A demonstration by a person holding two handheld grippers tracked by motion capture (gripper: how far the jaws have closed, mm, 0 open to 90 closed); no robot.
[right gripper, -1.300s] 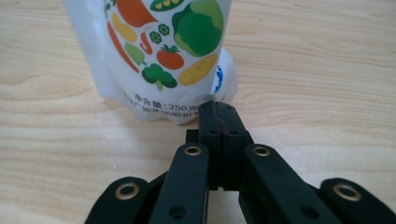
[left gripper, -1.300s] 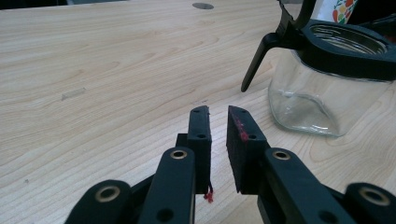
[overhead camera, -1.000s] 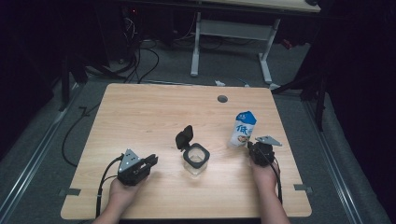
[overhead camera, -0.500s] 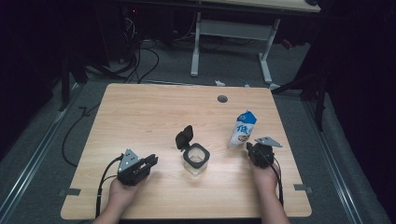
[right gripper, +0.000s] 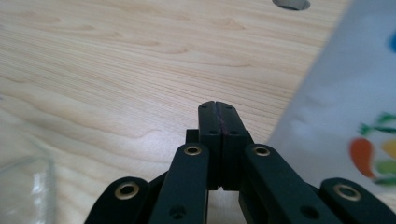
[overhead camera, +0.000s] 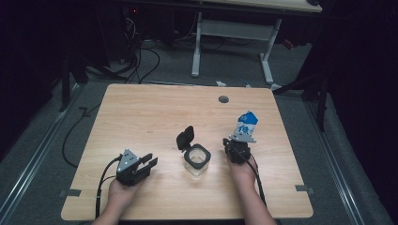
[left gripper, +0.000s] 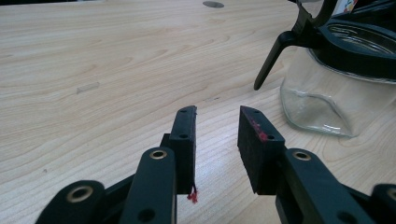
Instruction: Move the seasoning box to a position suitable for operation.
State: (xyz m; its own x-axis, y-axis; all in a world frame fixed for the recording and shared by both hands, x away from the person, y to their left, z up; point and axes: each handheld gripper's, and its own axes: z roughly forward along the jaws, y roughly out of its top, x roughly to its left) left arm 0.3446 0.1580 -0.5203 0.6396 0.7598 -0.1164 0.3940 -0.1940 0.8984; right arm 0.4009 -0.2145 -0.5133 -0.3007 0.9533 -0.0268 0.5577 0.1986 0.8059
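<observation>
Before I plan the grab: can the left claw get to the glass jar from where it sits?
Probably yes. The left claw has just been opening, nothing between its jaws, and only bare table lies between it and the glass jar. The jar's flipped-open black lid stands on the far side.

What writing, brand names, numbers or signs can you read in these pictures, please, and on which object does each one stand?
Blue print on the white pouch: too small to read from the high view.
Coloured print on that pouch in the right gripper view: blurred, unreadable.
Glass jar and table: no text.

dim room, evenly lit table [overhead camera: 155, 117], dark surroundings, soft shadows, blurred carton [right gripper: 345, 107] close up
</observation>
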